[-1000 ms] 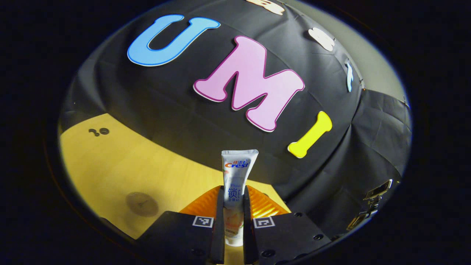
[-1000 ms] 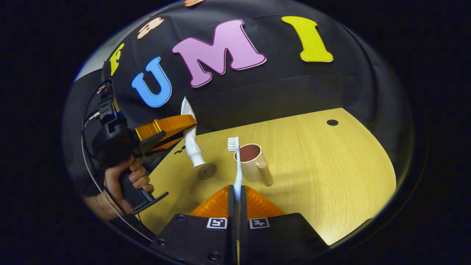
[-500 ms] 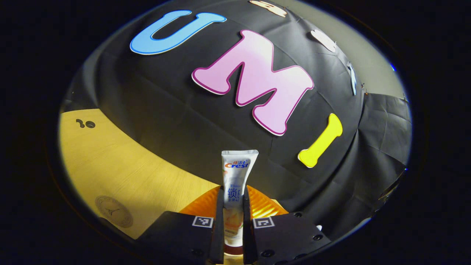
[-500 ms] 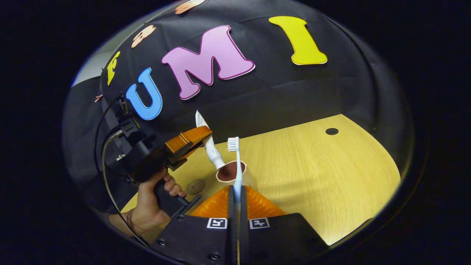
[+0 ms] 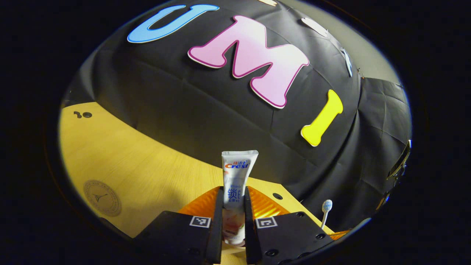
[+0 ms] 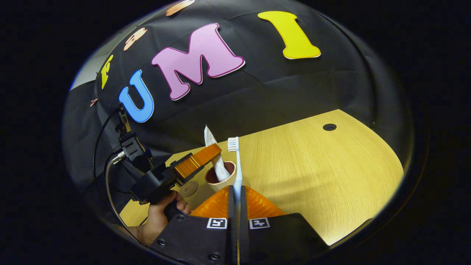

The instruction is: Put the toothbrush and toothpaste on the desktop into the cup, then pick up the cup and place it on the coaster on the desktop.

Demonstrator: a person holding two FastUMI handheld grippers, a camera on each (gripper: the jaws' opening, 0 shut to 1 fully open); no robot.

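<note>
Spanning the lower part of both views, the wooden desktop [image 6: 312, 154] is the largest item, pale yellow with a straight grain and a dark round hole [image 6: 329, 127] near its far edge.

Left gripper [image 5: 232, 221]: both fingers are pressed against the sides of the toothpaste [image 5: 235, 184], which stands upright between them with its crimped end uppermost. In the right gripper view the same gripper [image 6: 206, 156] comes in from the left, carried by a hand [image 6: 158, 217], with a cable looping behind it.

Cup [image 6: 220, 180]: cream outside, dark reddish inside, standing upright on the desktop. The lower end of the toothpaste [image 6: 217, 158] is inside the cup's mouth, the tube leaning; whether it reaches the bottom cannot be told.

Coaster [image 5: 102, 192]: a flat round disc lying on the desktop, left of the left gripper in the left gripper view; in the right gripper view it lies just beside the cup [image 6: 188, 188], apart from it.

Right gripper [image 6: 235, 221]: fingers clamped on the handle of the toothbrush [image 6: 237, 165], bristle head uppermost, shaft upright, held just beside the cup and outside it. The brush head also appears at lower right in the left gripper view [image 5: 326, 206].
</note>
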